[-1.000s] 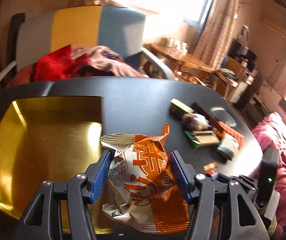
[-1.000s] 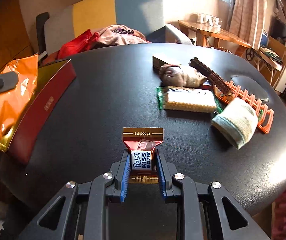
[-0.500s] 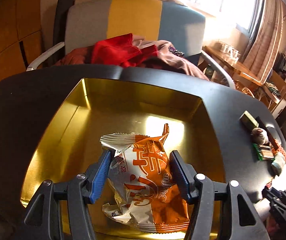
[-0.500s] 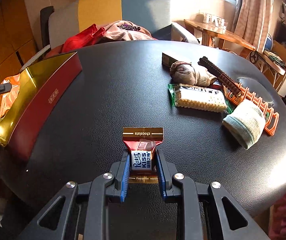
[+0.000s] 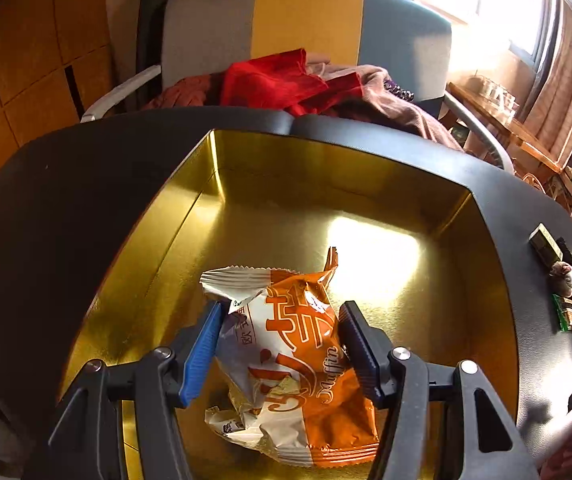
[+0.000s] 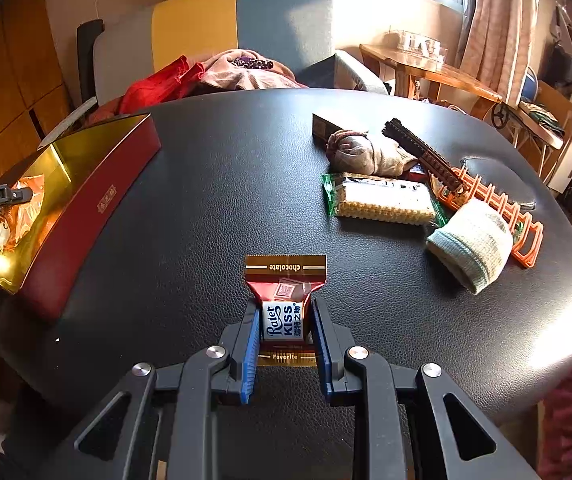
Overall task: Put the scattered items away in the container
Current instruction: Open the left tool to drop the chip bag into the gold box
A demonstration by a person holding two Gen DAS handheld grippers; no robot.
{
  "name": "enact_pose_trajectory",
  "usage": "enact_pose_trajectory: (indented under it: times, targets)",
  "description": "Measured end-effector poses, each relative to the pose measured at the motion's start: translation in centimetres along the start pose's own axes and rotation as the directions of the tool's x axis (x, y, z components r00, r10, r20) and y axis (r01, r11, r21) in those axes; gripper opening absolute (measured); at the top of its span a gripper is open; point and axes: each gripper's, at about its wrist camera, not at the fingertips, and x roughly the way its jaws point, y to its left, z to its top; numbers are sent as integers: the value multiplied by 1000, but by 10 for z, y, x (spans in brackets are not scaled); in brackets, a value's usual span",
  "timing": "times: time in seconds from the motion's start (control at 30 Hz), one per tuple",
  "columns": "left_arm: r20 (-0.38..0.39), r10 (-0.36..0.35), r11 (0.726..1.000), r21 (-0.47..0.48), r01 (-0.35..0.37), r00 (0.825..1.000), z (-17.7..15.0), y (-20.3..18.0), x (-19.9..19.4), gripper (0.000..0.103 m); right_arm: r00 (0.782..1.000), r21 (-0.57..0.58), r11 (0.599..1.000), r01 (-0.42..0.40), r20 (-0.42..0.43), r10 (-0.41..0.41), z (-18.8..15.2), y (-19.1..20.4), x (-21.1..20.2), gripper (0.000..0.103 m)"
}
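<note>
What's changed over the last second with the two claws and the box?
The left claw carried the muffin bag from the table to over the gold box, lower inside it, still gripped. The right claw stayed put, clamped on the chocolate. The other items haven't moved.

The box [image 6: 85, 184] sits at the table's [image 6: 213, 184] left edge, with the muffin packet [image 5: 294, 344] over its inside. The chocolate [image 6: 286, 312] is at the near middle. Far right lie the biscuit pack [image 6: 386, 200], 2 socks [image 6: 472, 246] and a rack [image 6: 498, 208]. An armchair [image 6: 245, 20] stands behind.
</note>
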Motion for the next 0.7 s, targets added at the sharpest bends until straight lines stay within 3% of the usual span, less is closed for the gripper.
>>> enact_pose_trajectory:
  times: [0.23, 0.43, 0.6, 0.7]
  targets:
    - [-10, 5, 1000, 8, -5, 1000, -1, 1, 3, 62, 1000, 4, 1000, -2, 4, 2, 4, -2, -7, 25]
    - [10, -23, 1000, -13, 23, 1000, 3, 10, -8, 62, 998, -39, 998, -44, 32, 45, 20, 19, -15, 25]
    - [39, -54, 998, -23, 55, 998, 6, 24, -24, 64, 986, -102, 984, -147, 67, 155, 48, 54, -23, 25]
    - [59, -80, 993, -83, 85, 995, 6, 40, -36, 65, 962, -154, 957, -248, 76, 261, 67, 86, -28, 25]
